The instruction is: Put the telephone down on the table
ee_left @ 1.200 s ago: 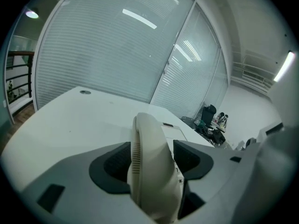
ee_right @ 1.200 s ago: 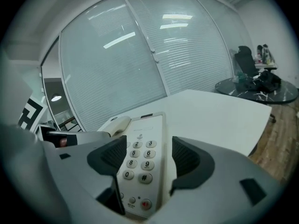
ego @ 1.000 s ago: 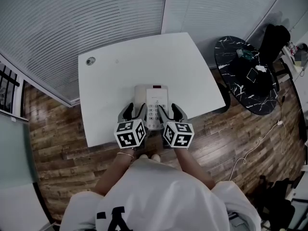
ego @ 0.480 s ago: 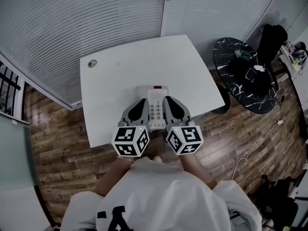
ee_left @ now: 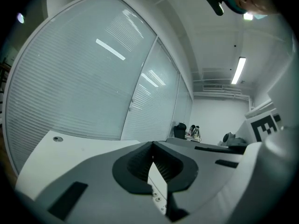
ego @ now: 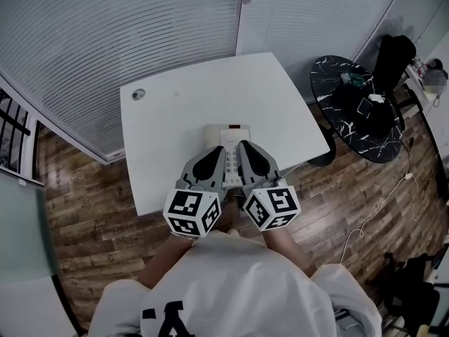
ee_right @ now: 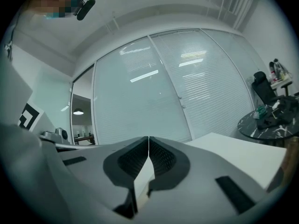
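The white desk telephone [ego: 228, 133] lies flat and keypad up on the white table [ego: 168, 118], near the front edge, where the task wants it. My left gripper [ego: 213, 156] and right gripper [ego: 246, 152] hover side by side above its near end, apart from it. I take that to mean the set-down is done and my hands are free of the phone. Both pairs of jaws meet at the tips with nothing between them, the right pair having just closed the last bit. Each gripper view shows only the phone below.
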{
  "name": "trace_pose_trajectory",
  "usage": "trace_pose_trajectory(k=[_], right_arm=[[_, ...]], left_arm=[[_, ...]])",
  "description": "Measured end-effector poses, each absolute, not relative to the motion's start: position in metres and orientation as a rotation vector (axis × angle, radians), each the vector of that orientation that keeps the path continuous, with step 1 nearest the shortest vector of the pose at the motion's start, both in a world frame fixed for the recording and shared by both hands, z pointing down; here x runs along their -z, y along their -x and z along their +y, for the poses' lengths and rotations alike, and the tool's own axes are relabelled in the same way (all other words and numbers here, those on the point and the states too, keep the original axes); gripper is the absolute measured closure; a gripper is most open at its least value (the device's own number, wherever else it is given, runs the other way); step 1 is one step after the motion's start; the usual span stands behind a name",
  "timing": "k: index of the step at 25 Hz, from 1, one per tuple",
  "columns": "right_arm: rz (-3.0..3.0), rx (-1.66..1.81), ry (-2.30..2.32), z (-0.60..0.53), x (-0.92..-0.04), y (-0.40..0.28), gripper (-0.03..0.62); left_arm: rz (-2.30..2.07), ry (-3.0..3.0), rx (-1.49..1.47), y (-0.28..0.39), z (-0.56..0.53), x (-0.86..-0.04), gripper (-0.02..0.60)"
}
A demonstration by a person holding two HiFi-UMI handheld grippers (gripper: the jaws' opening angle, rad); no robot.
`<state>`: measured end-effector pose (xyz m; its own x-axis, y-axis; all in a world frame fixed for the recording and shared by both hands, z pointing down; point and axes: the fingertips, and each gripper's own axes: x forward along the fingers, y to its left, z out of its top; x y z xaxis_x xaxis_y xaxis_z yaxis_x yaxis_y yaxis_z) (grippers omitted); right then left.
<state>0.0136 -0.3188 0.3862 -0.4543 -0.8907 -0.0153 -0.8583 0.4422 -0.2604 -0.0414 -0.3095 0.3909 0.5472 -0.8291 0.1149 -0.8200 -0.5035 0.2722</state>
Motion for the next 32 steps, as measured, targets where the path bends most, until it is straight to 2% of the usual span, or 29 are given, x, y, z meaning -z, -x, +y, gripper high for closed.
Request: trace_pose_trajectory(k=[8, 19, 32], right_arm=[[2.488, 0.339, 1.555, -0.295, -0.393, -0.004, 0.563], [2.463, 0.335, 1.558, -0.261, -0.38, -0.038, 0.563], [2.569, 0.229, 1.508, -0.127, -0.366, -0.088, 0.563]], left_arm=[[-1.316, -2.522, 0.056, 0.051, -0.295, -0.392, 0.577], [-1.242, -2.561, 0.135, 0.024, -0.26, -0.371, 0.577], [-1.31, -2.481, 0.162, -0.031, -0.131, -0.384, 0.577]])
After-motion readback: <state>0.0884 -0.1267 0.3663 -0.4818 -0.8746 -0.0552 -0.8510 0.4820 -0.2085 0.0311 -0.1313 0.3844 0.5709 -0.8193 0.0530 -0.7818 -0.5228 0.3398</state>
